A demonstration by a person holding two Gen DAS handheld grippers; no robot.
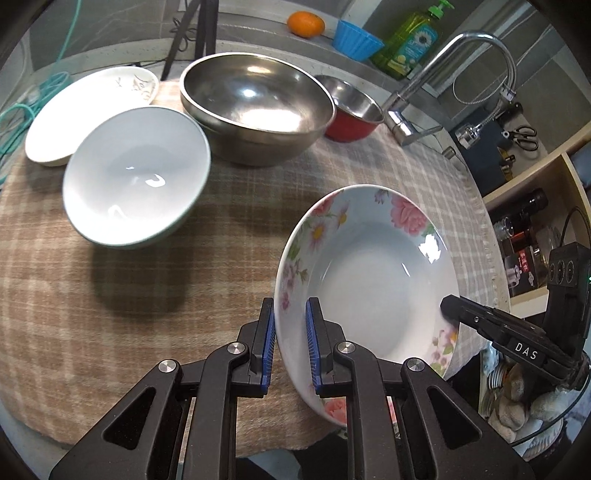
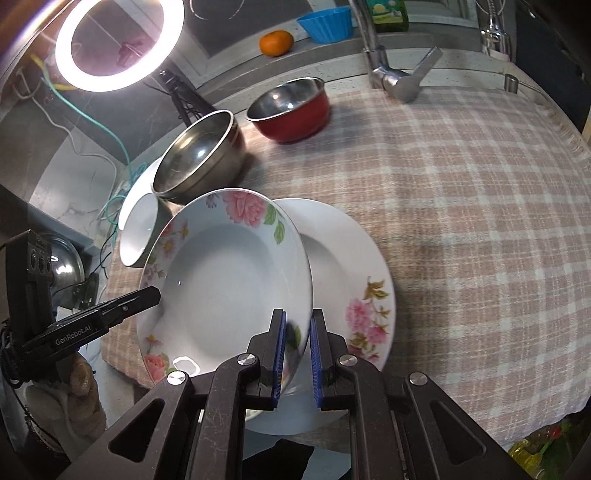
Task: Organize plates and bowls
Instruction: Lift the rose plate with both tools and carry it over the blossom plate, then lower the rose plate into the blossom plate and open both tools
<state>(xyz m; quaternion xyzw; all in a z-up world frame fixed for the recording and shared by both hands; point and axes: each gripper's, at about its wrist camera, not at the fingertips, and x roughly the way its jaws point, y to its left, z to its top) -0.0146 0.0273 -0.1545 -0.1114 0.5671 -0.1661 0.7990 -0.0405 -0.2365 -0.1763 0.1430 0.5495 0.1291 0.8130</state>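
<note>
A deep floral plate (image 1: 369,280) (image 2: 225,280) is held tilted above the checked cloth by both grippers. My left gripper (image 1: 290,343) is shut on its left rim; it shows in the right wrist view (image 2: 147,295) at the plate's left. My right gripper (image 2: 297,354) straddles the plate's right rim with a small gap at one pad; its finger (image 1: 454,306) shows in the left wrist view. A second floral plate (image 2: 354,280) lies on the cloth right under it. A white bowl (image 1: 136,173), a white plate (image 1: 88,107), a large steel bowl (image 1: 255,103) and a red bowl (image 1: 354,107) stand behind.
A faucet (image 1: 443,81) stands at the back right of the cloth (image 2: 461,206). An orange (image 1: 306,23), a blue cup (image 1: 356,38) and a soap bottle (image 1: 410,40) sit on the back ledge. A ring light (image 2: 118,40) stands far left. Shelves with bottles (image 1: 524,229) are at the right.
</note>
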